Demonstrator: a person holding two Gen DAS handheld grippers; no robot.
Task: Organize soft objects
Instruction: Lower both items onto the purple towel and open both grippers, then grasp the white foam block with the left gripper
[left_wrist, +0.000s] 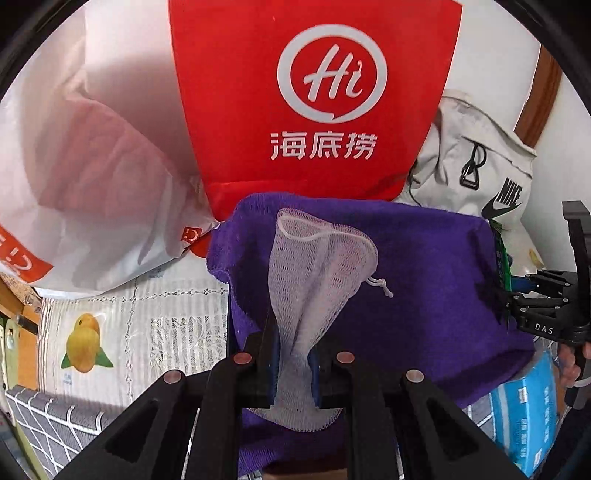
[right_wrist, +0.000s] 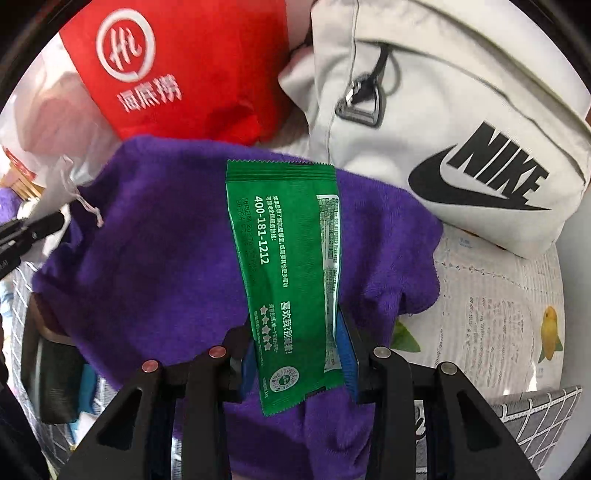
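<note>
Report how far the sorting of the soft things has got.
Done: nothing visibly sorted yet. The red bag and white Nike bag lie loose behind a purple cloth.

In hand: the left gripper is shut on a white mesh pouch; the right gripper is shut on a green sachet, both above the cloth.

Left: placing both, then the cloth and bags.

Purple towel (left_wrist: 424, 266), white mesh pouch (left_wrist: 317, 266), green sachet (right_wrist: 291, 280), red bag (left_wrist: 295, 92).
</note>
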